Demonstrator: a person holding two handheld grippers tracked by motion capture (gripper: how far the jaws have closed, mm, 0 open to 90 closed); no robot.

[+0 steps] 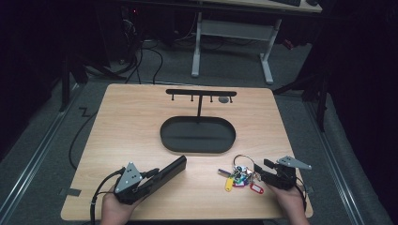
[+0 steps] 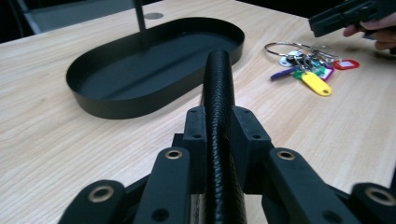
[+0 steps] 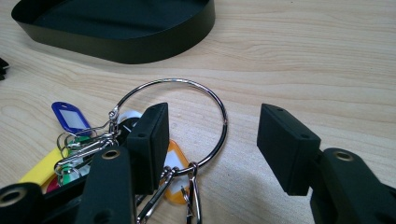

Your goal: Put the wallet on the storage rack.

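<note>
Table (image 1: pixel 141 122): black oval tray (image 1: pixel 197 135) with hook stand at centre. Left gripper (image 1: pixel 159 174) clamped on black leather case (image 2: pixel 218 121), aimed trayward, likely for stowing. Right gripper (image 3: pixel 212 149) wide apart, straddling key ring (image 3: pixel 187 116) near right edge, not gripping.

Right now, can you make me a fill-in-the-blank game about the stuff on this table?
1. The left gripper is squeezing a long ____ case.
2. The colourful key tags hang from a big silver ____.
3. The right gripper has its jaws ____ above that bunch.
4. The black tray in the middle of the table has an ____ shape.

Missing words: black; ring; open; oval
</note>
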